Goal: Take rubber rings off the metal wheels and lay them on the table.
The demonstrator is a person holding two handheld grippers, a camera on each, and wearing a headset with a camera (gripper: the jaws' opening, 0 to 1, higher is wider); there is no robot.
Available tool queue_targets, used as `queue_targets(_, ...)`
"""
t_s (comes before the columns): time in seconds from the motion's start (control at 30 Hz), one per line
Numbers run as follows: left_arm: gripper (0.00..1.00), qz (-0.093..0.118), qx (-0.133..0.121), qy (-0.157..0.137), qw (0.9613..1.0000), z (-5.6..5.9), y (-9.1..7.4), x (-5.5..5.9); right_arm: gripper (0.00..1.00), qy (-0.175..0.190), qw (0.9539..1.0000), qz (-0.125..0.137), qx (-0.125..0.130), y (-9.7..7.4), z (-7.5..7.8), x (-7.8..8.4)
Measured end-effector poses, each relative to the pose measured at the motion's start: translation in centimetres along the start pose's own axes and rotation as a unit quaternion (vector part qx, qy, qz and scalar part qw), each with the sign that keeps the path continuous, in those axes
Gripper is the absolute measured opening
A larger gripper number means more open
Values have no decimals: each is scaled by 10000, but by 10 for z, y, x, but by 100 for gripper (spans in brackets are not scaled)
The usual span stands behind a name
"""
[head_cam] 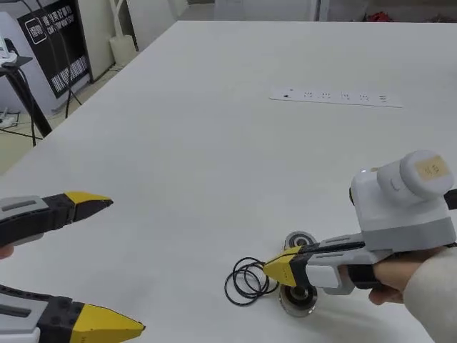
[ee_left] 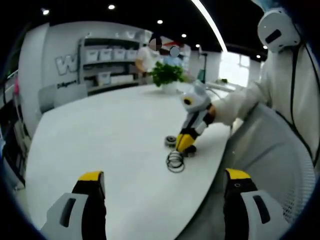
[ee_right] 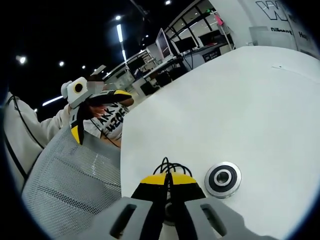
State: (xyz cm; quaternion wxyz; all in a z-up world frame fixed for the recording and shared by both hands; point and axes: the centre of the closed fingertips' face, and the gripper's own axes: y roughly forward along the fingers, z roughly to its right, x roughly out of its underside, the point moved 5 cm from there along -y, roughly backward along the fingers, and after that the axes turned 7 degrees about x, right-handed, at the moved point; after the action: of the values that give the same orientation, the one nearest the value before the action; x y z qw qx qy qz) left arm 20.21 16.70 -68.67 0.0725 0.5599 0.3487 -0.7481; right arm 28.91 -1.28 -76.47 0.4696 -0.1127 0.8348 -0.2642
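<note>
Closest in the head view, the left gripper [head_cam: 127, 266] is coming in from 8 o'clock, its yellow-tipped jaws gaping wide and carrying nothing. Over at 4 o'clock the right gripper [head_cam: 275, 268] is lying low across the white table [head_cam: 214, 143], jaws pressed together. The rubber rings [head_cam: 246, 280] are sitting as a loose black bundle on the table, right against its tips on the 9 o'clock side. One metal wheel [head_cam: 300, 240] is peeking out just at 12 o'clock of that gripper and a second wheel [head_cam: 298, 301] is showing under it. A power strip [head_cam: 335, 97] is lying far off at 1 o'clock.

In the left gripper view, its own jaws are standing far apart at 6 o'clock, empty. Dead centre, the right gripper [ee_left: 185, 145] is pointing down at the table edge, the rubber rings [ee_left: 175, 161] lying just at 6 o'clock of its tips and a wheel [ee_left: 171, 140] just at 9 o'clock.

In the right gripper view, its jaws are closed tip to tip at 6 o'clock, with the rubber rings [ee_right: 167, 166] fanning out right at the tips; whether a ring is pinched, I cannot tell. A metal wheel [ee_right: 222, 179] is lying flat just at 3 o'clock of the tips. The left gripper [ee_right: 97, 114] is hovering spread open at 10 o'clock, above a mesh chair [ee_right: 65, 175].
</note>
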Motion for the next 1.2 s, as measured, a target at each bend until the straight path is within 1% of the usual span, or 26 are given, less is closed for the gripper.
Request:
queue_targets(0.17,100,0,-10,-2,10000,1,0,0,0,-13,10000,-35,43,1,1,1)
queue_targets(0.37,100,65,-26,2,10000,3,-1,-2,0,-24,9999,-59,80,1,2,1)
queue_targets(1.2,99,56,36,-43,10000,4,1,0,0,-108,9996,-169,178,5,4,4)
